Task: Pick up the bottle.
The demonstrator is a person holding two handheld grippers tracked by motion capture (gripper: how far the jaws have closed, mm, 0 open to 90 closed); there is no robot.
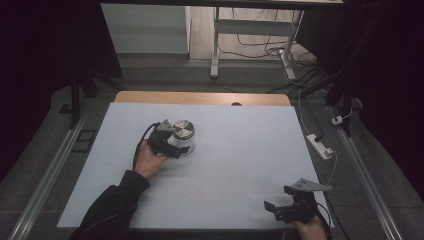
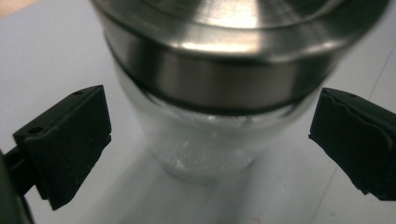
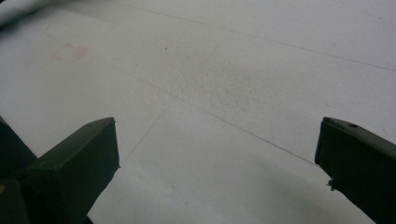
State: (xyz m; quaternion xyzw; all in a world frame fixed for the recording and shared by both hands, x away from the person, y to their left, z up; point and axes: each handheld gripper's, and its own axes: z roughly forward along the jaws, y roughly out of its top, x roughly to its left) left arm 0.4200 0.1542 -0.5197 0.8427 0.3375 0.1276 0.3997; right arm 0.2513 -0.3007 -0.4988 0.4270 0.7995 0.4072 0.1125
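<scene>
Your left tool [image 2: 205, 140] straddles the glass jar [image 2: 205, 135] below its steel lid [image 2: 219, 60], spread and untouching; grasp remains, right tool [image 1: 290, 206] idle, spread, well away.

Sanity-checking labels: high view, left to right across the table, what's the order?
Left gripper → glass jar with a metal lid → right gripper → white power strip, just off the table's right edge.
</scene>
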